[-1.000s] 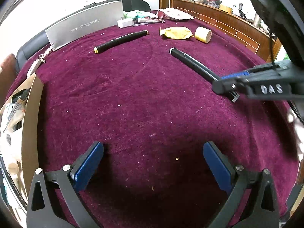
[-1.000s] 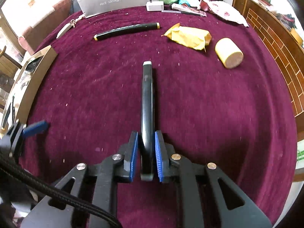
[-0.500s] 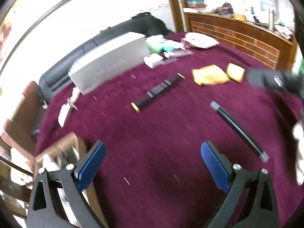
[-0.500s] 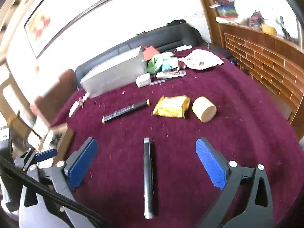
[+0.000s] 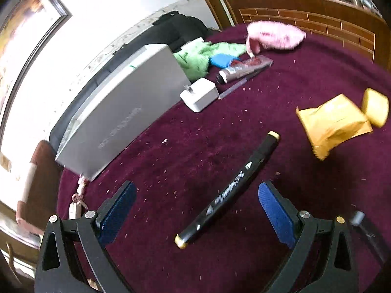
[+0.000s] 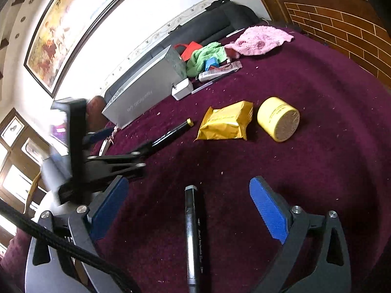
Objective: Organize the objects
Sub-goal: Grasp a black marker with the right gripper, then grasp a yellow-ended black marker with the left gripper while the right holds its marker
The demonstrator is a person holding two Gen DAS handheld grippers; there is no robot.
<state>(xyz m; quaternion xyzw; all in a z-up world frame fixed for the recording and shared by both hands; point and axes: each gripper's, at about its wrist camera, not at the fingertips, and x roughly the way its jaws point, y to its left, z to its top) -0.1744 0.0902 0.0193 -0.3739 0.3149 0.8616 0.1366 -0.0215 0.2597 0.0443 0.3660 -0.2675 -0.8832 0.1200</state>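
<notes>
A black marker [image 5: 227,193] with yellow caps lies slantwise on the desk [image 5: 317,73], between the wide-open, empty fingers of the left gripper [image 5: 198,207]. The right gripper [image 6: 190,210], also wide and empty, straddles a grey-capped marker [image 6: 193,232]. Picking up looks next: the left must lower and close squarely across the barrel.

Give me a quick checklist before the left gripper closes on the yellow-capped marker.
1. Left gripper open: ok.
2. Yellow-capped marker between its pads: ok, lying diagonally, untouched.
3. Marker square to the pads: not ok, it sits skewed.
4. Right gripper open and off the grey-capped marker: ok.
5. Yellow packet out of the closing path: ok.
6. Height above the cloth: cannot tell.
</notes>
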